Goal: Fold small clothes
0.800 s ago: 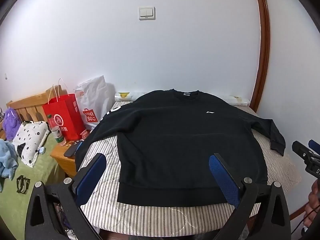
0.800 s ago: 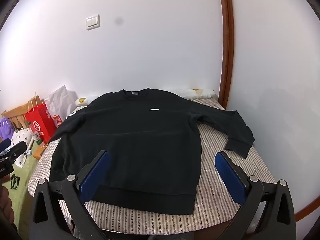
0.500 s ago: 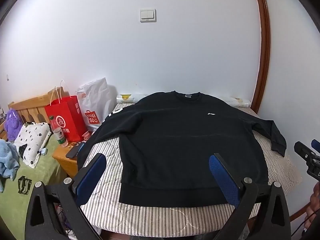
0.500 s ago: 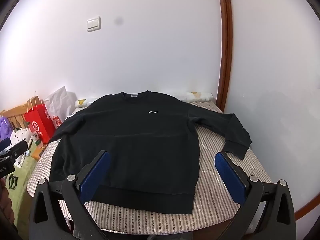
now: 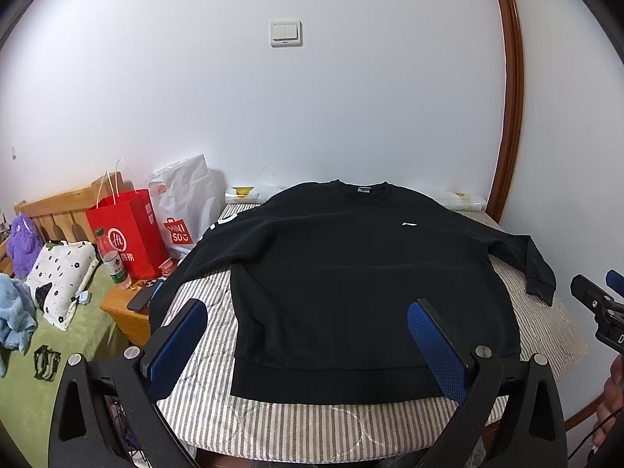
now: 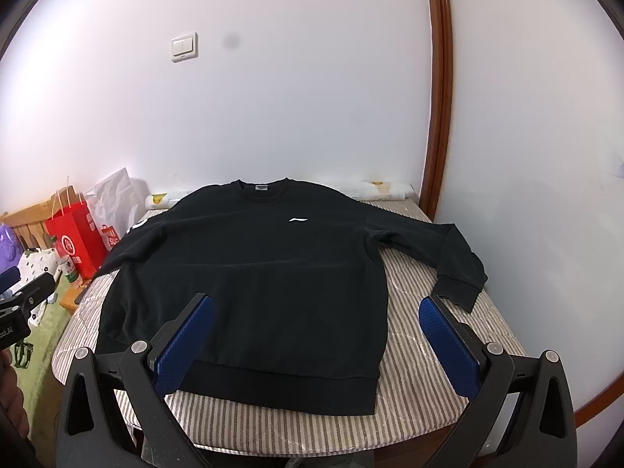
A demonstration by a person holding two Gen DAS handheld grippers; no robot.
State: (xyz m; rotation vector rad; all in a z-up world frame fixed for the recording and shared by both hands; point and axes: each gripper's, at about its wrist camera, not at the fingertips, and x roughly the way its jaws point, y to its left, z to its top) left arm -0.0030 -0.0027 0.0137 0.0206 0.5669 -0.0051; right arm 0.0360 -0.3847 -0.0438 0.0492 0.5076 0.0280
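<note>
Covering the striped table (image 5: 202,413), a black sweatshirt (image 5: 351,273) lies flat against a white wall (image 5: 351,97).

White wall (image 5: 351,109) with light switch (image 5: 286,32); wooden nightstand (image 5: 124,314) beside striped bed (image 5: 202,409).

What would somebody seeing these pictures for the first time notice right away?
A black sweatshirt lies spread flat, front up, on a striped table cover, sleeves out to both sides. In front of it the left gripper and right gripper hang wide open, blue pads empty. At the left, a red paper bag and a white shopping bag stand against the wall.
</note>
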